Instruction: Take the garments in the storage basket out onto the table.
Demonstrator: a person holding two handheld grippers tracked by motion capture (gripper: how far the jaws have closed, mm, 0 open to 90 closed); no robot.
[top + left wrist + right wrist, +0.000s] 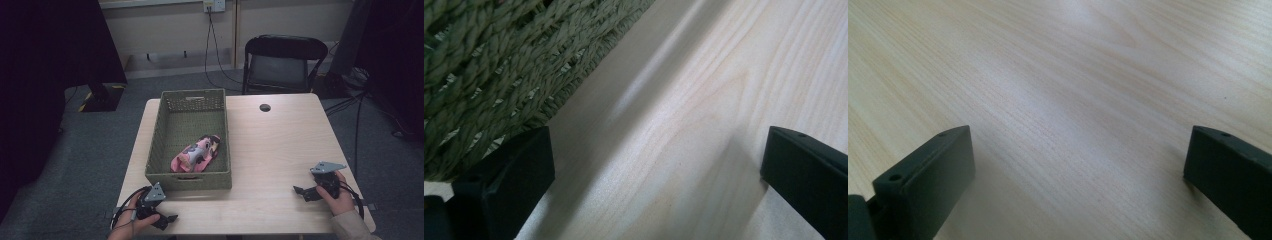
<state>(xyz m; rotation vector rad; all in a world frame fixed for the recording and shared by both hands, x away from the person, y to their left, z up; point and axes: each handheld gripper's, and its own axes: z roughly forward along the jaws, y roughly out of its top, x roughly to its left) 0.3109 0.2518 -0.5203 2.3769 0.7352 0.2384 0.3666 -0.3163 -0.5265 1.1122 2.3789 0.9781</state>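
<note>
A green woven basket stands on the left half of the wooden table. Inside it lies a pink patterned bundle of cloth. My left gripper rests low at the table's front left, just in front of the basket's near wall. Its jaws stand wide apart over bare wood, with nothing between them. My right gripper sits at the front right, held by a hand, and points left across the table. Its jaws too are wide apart above bare wood.
A small dark round hole marks the table's far edge. Behind the table stands a black folding chair. Cables run over the grey carpet at the right and hang from a wall socket.
</note>
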